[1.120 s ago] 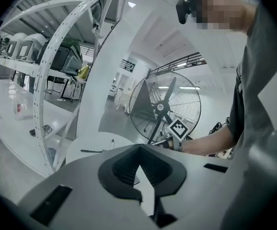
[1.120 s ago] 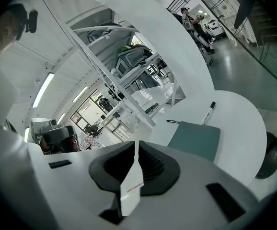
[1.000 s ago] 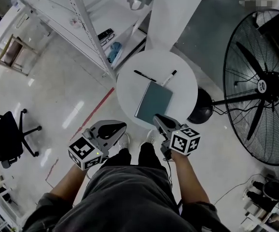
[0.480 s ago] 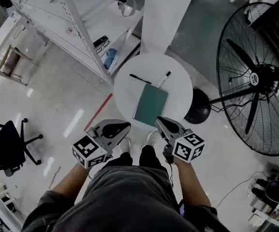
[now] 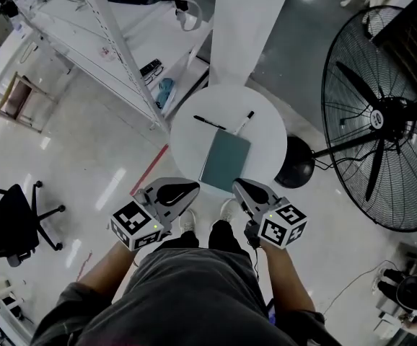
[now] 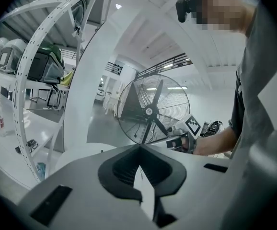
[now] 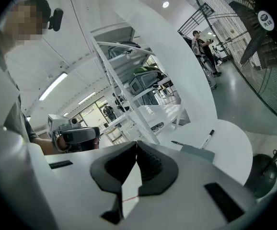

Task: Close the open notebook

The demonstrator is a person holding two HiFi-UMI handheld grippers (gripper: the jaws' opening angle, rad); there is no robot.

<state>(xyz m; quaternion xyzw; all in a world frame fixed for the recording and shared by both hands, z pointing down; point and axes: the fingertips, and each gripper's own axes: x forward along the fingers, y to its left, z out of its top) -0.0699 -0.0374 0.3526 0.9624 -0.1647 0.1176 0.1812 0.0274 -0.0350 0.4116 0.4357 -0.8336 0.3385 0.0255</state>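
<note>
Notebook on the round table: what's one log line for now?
notebook: closed, flat on table | left claw: shut, empty | right claw: shut, empty | task: done

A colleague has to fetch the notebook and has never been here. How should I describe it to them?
Left of the big black floor fan stands a round white table. On it, near the edge closest to the person, lies a closed grey-green notebook, the only flat rectangle; its neighbours are a black pen and a white marker.

A round white table (image 5: 190,144) carries a slim black pen (image 5: 209,122) at its eleven o'clock and a black-capped white marker (image 5: 245,122) at one. A large black pedestal fan (image 5: 379,117) stands at the table's three o'clock.
</note>
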